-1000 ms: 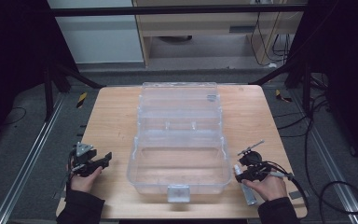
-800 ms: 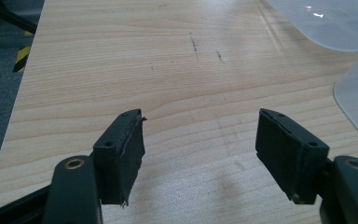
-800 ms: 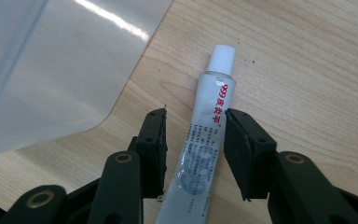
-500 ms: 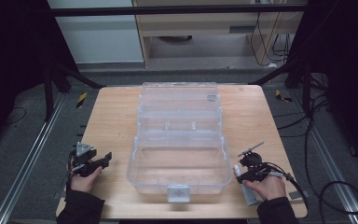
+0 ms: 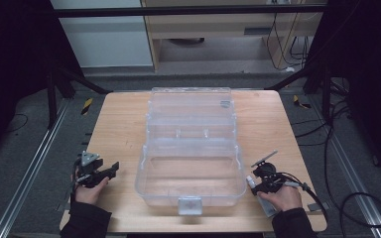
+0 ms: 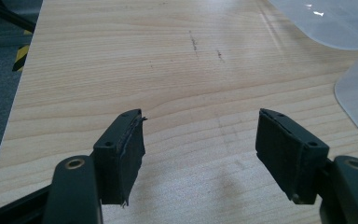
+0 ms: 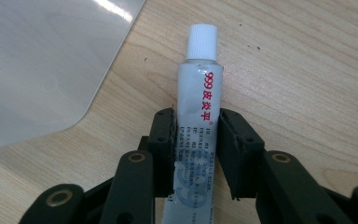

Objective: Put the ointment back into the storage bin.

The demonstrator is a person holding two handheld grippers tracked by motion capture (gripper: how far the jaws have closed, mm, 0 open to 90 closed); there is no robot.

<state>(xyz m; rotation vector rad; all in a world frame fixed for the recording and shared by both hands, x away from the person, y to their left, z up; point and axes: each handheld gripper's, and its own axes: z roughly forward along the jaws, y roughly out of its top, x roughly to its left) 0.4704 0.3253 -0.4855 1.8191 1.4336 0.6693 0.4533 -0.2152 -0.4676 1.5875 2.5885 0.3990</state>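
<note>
Left gripper: left of clear box, resting on desk, jaws spread wide, nothing between; no shift from half second earlier.
Clear box: desk centre, lid open, tray looks empty.
Right gripper: right of box, near its front corner, jaws clamped on white ointment tube, cap pointing forward. Tube barely moved over last second; judged grasp complete, transfer into box pending.

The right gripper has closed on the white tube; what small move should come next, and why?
Probably lift the tube a little and carry it toward the open clear box. The right gripper has its jaws pressed on both sides of the tube, which lies on the wooden table just beside the box. The left gripper is open and holds nothing.
</note>
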